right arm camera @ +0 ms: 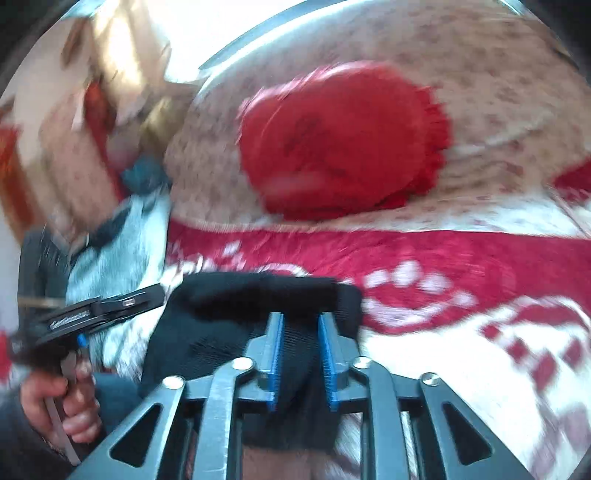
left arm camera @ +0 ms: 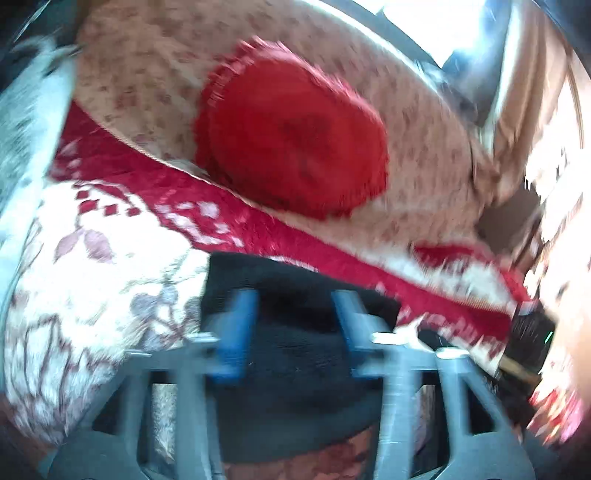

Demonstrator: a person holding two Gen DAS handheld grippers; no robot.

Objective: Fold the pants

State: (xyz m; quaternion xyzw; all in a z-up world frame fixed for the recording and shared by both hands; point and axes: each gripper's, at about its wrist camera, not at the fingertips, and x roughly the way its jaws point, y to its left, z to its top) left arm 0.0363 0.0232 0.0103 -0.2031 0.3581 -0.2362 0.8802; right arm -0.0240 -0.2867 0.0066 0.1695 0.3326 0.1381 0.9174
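Black pants [left arm camera: 295, 354] hang bunched between the blue pads of my left gripper [left arm camera: 295, 325]; its jaws stand fairly wide with the cloth filling the gap. In the right wrist view the same black pants [right arm camera: 229, 325] are pinched between the blue pads of my right gripper [right arm camera: 301, 332], whose jaws are narrow on a fold of cloth. Both grippers hold the pants lifted above a red and white patterned blanket [left arm camera: 110, 229]. The left gripper's body and the hand on it [right arm camera: 70, 402] show at the lower left of the right wrist view. Both views are motion-blurred.
A round red fringed cushion [left arm camera: 291, 136] [right arm camera: 340, 144] lies on a beige flowered sofa back [left arm camera: 147, 66] beyond the blanket. A grey-white cloth [right arm camera: 122, 251] lies at the left. A bright window [left arm camera: 424, 22] is behind. A dark device [left arm camera: 532, 332] sits at the right.
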